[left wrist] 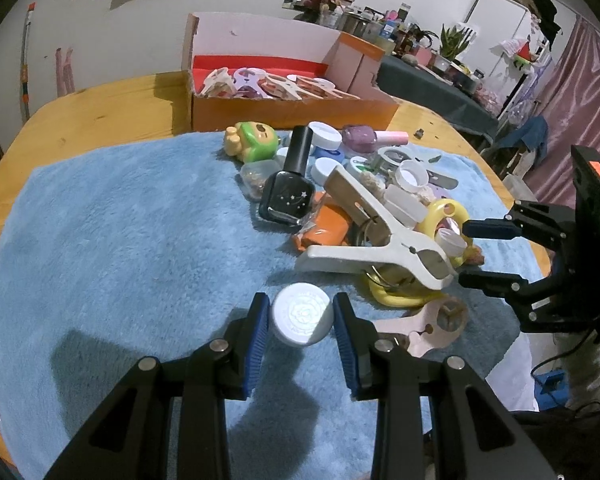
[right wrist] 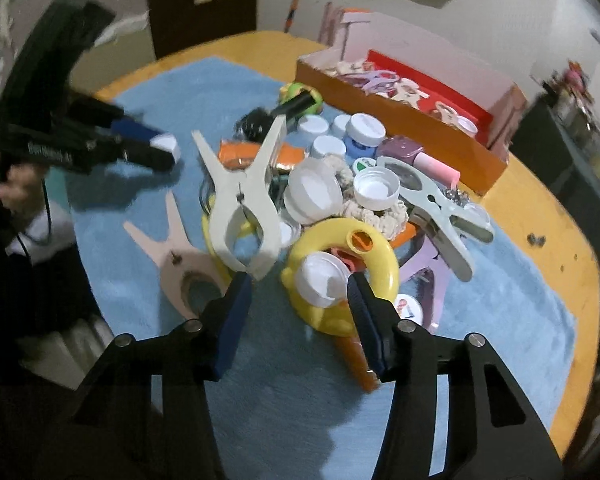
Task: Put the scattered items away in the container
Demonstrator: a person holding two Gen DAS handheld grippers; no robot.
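- While a fair number of clips already lie in the orange box at the far side of the bench, most of the clutter is still out on the blue mat, so I'd judge the tidying well short of halfway.
- Left on the mat: a big white clip, a pink clip, a yellow ring, a black polish bottle, a purple polish bottle, a green toy, and several white caps and small jars.
- Left tongs are clamped on a small white jar, held near, just left of the heap.
- Right tongs stand apart, straddling a white cap on the yellow ring; the pads don't look to be pressing it.
- Writing: the jar's lid bears an embossed flower, no words I can read. White lettering runs along the left tongs' body in the right view, too blurred to make out.
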